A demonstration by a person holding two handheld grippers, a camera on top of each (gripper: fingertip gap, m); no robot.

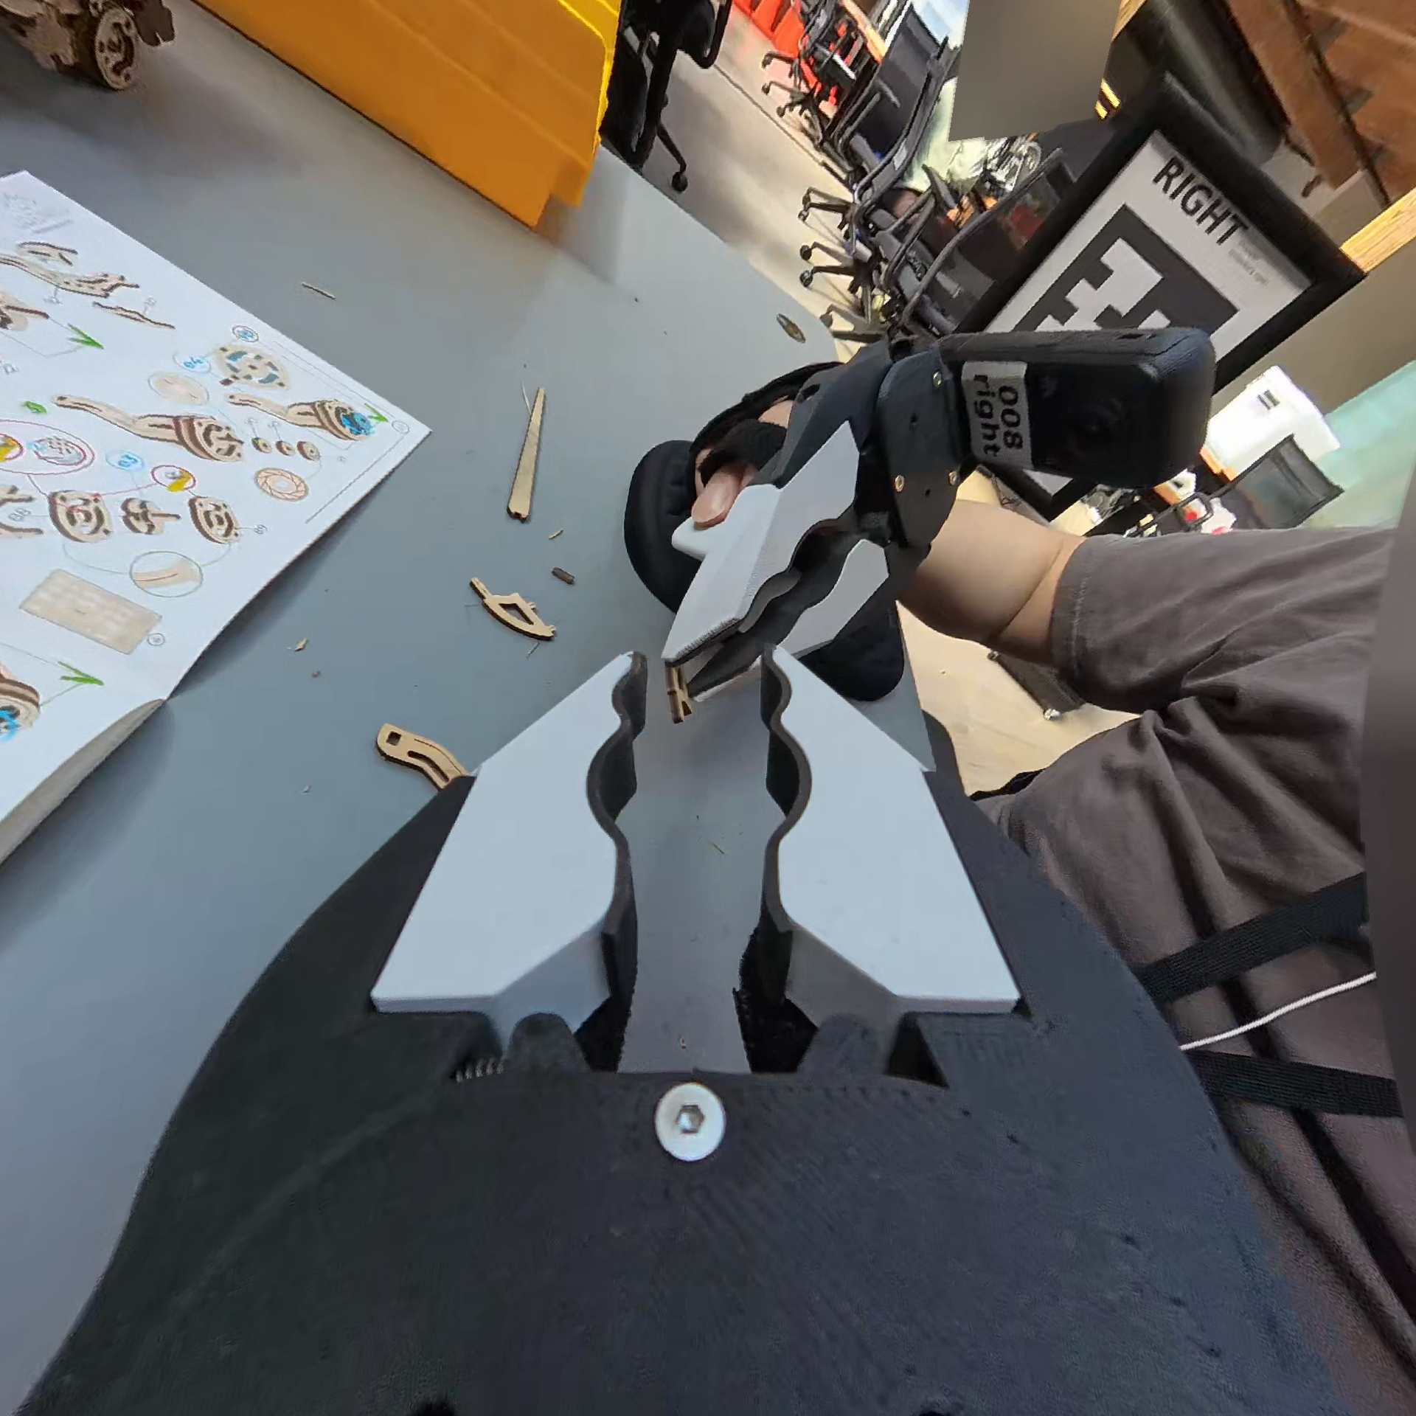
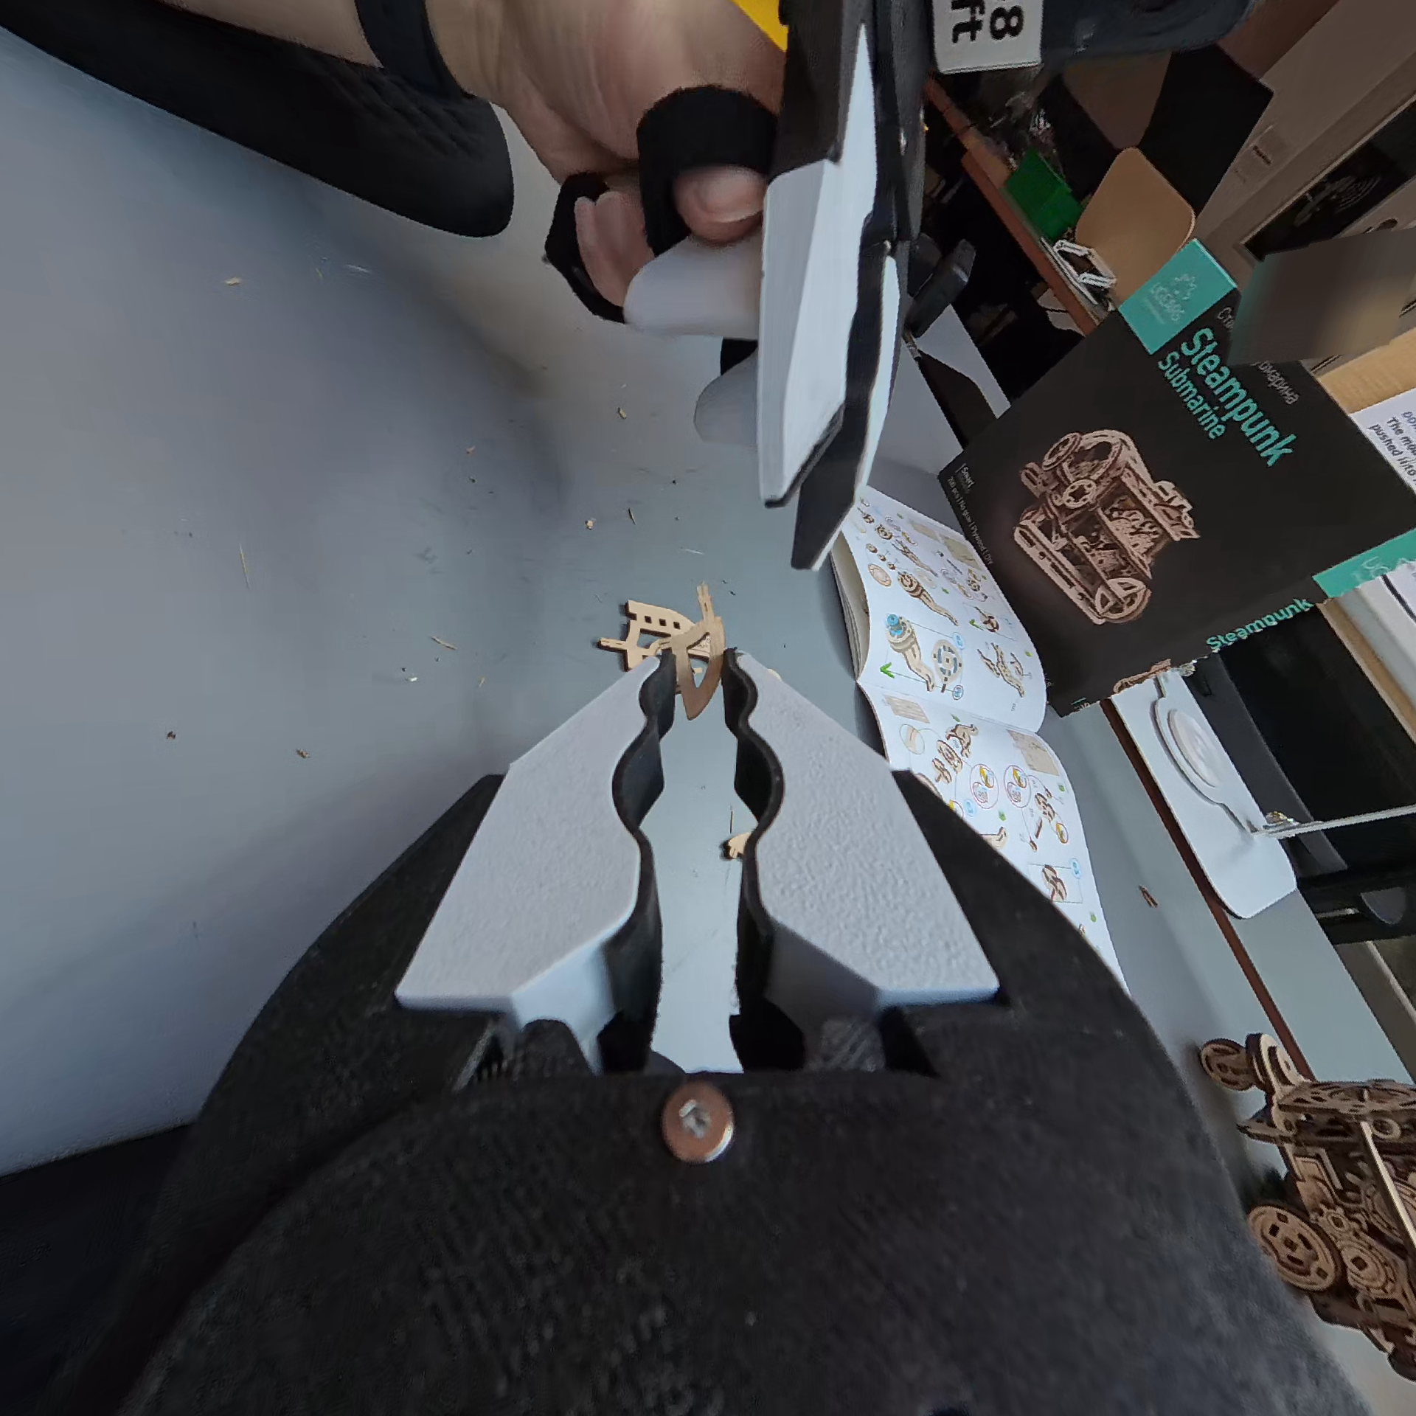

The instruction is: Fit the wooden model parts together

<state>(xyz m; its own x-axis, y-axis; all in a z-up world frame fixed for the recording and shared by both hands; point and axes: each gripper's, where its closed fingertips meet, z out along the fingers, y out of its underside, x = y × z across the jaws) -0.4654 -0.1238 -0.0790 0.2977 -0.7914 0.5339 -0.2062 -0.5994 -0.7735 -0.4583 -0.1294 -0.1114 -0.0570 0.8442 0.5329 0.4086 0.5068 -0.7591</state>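
While the right gripper (image 2: 701, 674) pinches a small curved wooden piece (image 2: 699, 686) at its very fingertips, the left gripper (image 1: 701, 663) is spread with nothing between its fingers. The left wrist view shows the right gripper (image 1: 686, 678) coming in from the upper right, its tips just ahead of the left one's gap, with the held piece (image 1: 677, 693) poking out below them and hanging close to the left gripper's near-left fingertip. That piece's long axis runs roughly up and down, crossing the right gripper's fingers rather than lying along them.

Loose parts still lie on the bench (image 1: 322, 766): a slotted curved part (image 1: 417, 755) just left of the left gripper, an arc-shaped part (image 1: 512, 609) farther out, and a long tapered strip (image 1: 529, 456) beyond. From the right wrist view another flat part (image 2: 651, 624) lies on the bench just past the held piece. An instruction booklet (image 1: 153, 460) lies open to the left.

Judging by this, the empty left gripper is nearer the slotted part and would likely need to fetch a mate.
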